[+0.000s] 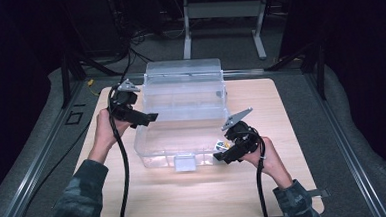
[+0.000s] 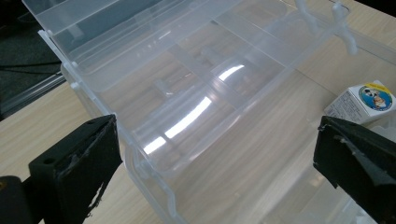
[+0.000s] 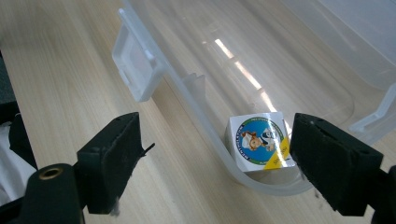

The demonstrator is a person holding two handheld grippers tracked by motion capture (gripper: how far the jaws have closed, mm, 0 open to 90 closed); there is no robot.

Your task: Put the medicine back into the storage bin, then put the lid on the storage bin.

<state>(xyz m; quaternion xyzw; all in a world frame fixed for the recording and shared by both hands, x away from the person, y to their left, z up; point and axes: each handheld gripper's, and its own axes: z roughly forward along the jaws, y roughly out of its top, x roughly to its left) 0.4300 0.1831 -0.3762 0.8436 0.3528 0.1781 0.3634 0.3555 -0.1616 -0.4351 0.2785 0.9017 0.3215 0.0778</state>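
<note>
Right tongs [image 3: 212,161] gape beside the small box [image 3: 259,142]; left tongs [image 2: 215,154] released, raised over the clear bin [image 2: 196,93]

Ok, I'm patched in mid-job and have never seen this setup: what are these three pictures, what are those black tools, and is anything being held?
A person works at a wooden table, holding a hand-held two-jaw gripper in each hand. The wide picture comes from a camera above the person's side. The other two come from cameras riding on the grippers, looking along their black jaws.

On the table sits a clear plastic box with its lid up. A small white carton with a cartoon label lies inside, in a rounded corner by the front wall.

The left gripper is open over the box's left edge, holding nothing. The right gripper is open; one jaw stands right beside the carton, not gripping it.
</note>
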